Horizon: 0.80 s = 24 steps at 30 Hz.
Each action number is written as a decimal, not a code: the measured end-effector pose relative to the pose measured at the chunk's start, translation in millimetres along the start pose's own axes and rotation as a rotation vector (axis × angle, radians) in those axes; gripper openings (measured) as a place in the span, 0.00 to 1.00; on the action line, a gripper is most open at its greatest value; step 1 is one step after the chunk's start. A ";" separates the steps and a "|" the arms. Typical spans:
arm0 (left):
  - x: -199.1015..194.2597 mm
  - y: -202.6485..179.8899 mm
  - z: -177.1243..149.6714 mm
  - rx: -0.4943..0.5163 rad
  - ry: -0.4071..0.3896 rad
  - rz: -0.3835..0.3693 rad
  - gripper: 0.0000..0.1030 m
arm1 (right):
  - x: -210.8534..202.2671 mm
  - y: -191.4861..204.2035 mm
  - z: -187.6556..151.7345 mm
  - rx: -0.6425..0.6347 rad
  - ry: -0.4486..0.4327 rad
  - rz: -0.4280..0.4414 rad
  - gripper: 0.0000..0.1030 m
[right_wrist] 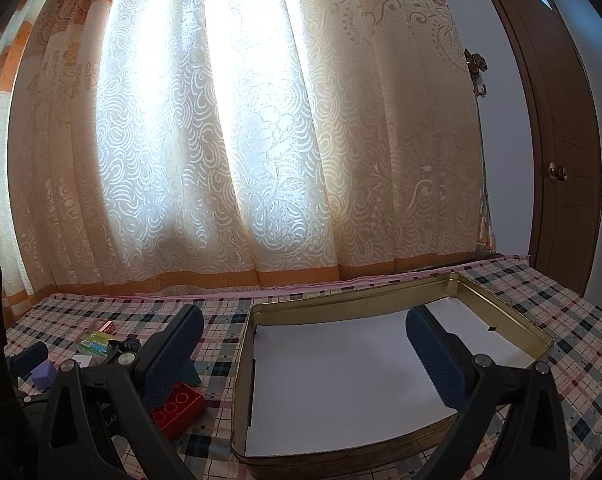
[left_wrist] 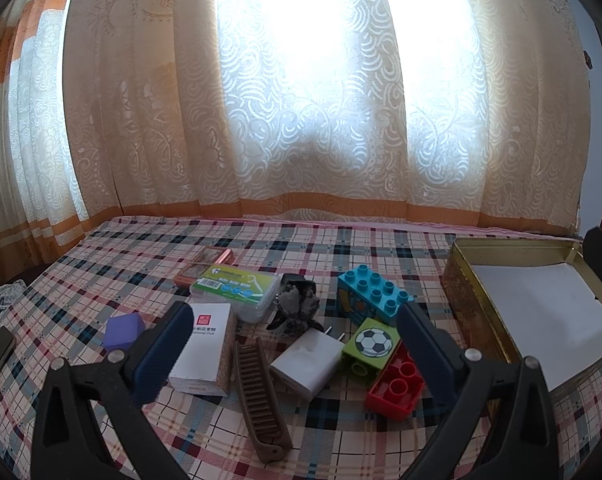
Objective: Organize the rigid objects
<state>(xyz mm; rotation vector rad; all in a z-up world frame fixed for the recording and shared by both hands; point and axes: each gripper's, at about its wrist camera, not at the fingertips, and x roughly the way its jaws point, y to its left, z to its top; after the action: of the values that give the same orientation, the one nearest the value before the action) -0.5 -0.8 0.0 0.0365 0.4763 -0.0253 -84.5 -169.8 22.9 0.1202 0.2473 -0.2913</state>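
Jaws apart on both grippers; only the left wrist view shows the comb (left_wrist: pixel 259 396) and charger (left_wrist: pixel 307 364).

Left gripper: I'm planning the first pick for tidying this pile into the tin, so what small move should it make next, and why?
Probably ease the left gripper down onto the white charger. Its jaws are open and empty, the charger lies almost centred between them, and the tin beside the pile holds only a white liner.
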 end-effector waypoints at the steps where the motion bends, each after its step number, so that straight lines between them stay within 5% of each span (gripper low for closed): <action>1: -0.1 0.7 -0.1 -0.002 0.000 0.000 1.00 | 0.5 0.6 -0.3 -0.002 0.001 0.001 1.00; 13: -2.5 36.0 -8.6 -0.008 0.057 0.073 1.00 | -2.8 12.9 -2.6 -0.050 -0.010 0.046 1.00; 24: -17.9 102.4 -15.0 -0.033 0.076 0.151 1.00 | 6.0 40.6 -12.7 -0.123 0.075 0.213 0.99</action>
<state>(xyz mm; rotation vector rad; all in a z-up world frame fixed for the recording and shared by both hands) -19.9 102.4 -2.1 0.0412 0.5489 0.1326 -69.7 -130.8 12.5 0.0357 0.3231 -0.0594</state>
